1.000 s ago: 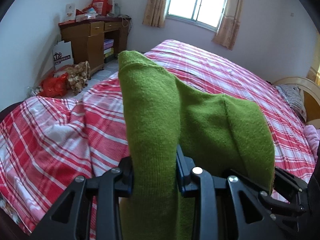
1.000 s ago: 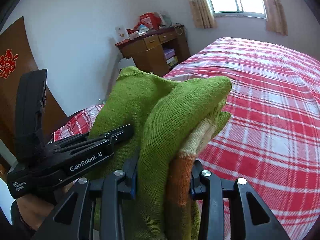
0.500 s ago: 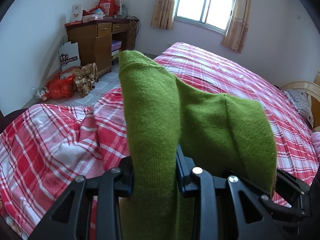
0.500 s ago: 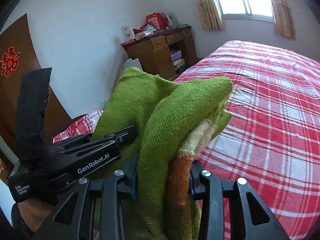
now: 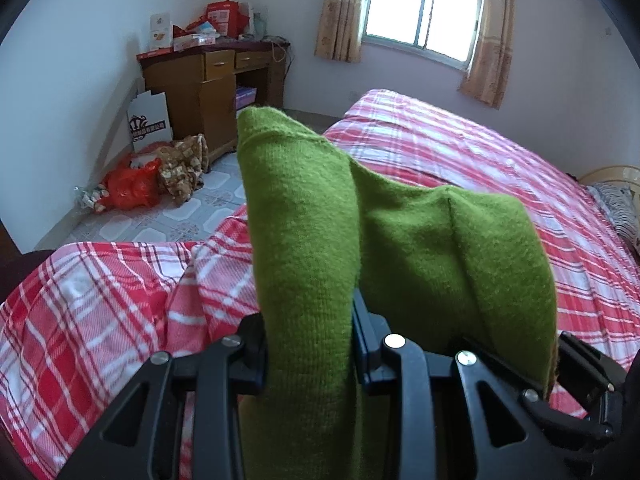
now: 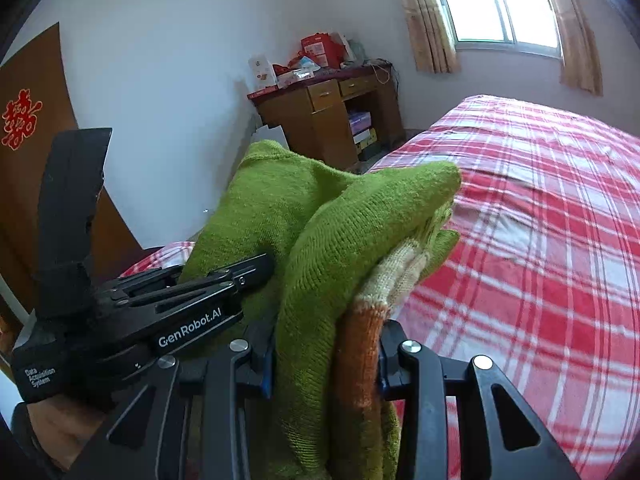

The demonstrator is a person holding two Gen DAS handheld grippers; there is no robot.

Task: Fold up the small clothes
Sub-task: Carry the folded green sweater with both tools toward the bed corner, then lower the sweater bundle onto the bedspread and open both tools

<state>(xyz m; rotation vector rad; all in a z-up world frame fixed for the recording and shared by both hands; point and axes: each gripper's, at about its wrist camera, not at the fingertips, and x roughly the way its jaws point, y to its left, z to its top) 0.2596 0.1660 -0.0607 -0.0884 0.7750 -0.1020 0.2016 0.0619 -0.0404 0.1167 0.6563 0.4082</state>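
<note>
- Both grippers have travelled across the room since the earlier frames: in the left wrist view more tiled floor (image 5: 188,216) and the wooden desk (image 5: 208,92) now show, and the window (image 5: 424,4) sits higher in the picture; in the right wrist view the desk (image 6: 328,120) has shifted toward the middle.
- Neither grip has changed; the cloth sits between the jaws just as it did.
- Left gripper (image 5: 310,346) is clenched on a bunched fold of the green knitted garment (image 5: 400,248), which stands up above its jaws, over the bed (image 5: 500,160) with its red plaid cover.
- Right gripper (image 6: 326,356) is clamped on another part of the same garment (image 6: 340,232), here with cream and orange knit bands against one jaw.
- Seen from the right wrist, the left gripper (image 6: 236,280) lies just beside, its fingers buried in the cloth.
- Fingertips of both grippers are hidden by fabric, and the garment's lower part is cut off at the bottom edge, so its overall shape cannot be made out.
</note>
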